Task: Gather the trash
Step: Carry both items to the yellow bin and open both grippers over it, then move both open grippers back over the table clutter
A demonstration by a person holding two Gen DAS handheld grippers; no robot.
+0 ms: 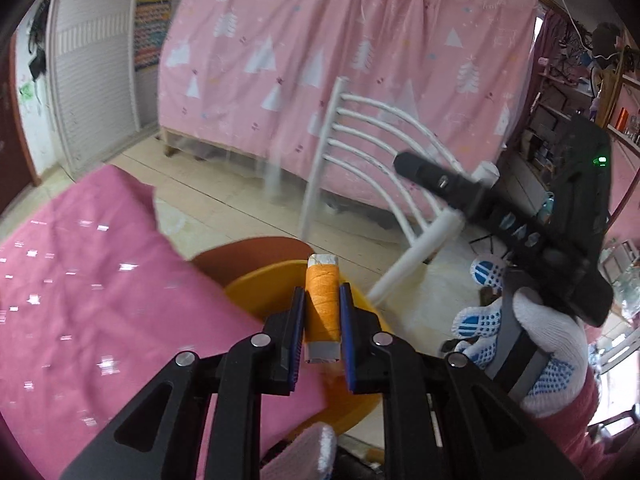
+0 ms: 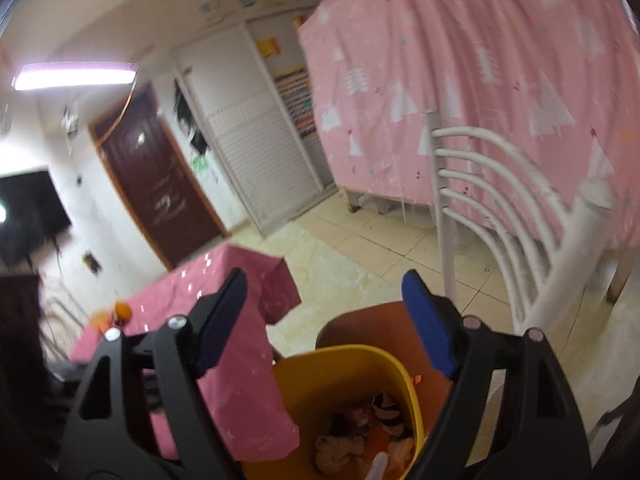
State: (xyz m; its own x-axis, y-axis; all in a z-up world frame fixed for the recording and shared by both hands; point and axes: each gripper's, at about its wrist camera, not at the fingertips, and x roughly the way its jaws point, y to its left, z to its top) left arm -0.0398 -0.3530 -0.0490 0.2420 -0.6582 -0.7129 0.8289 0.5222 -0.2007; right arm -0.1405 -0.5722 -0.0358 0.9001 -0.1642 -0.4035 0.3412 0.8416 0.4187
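While I am bringing the left gripper [image 1: 322, 312] in over the yellow plastic waste bin [image 1: 256, 292], its blue pads are pinching a small spool of orange thread on a grey core [image 1: 322, 300], upright between them and poking out past the tips. I am reading this as the carry-and-drop step: the spool is hanging above the bin's near rim rather than squarely over its mouth, with the pink cloth-covered surface [image 1: 88, 280] just beside it on the left. My right gripper [image 2: 324, 320] is standing spread wide with nothing between its pads, poised over the same bin, where crumpled scraps and bits of wrapper [image 2: 368, 436] are already lying at the bottom. What is worrying me is the release: if I am letting go while the spool is sitting over the rim, it could strike the edge and roll off across the tiled floor [image 1: 224, 200], possibly under the white slatted metal chair [image 1: 372, 148] nearby. Both grippers are also crowding one opening, so my white gloved hand [image 1: 536, 340] or the right tool could knock the left one as it is opening.
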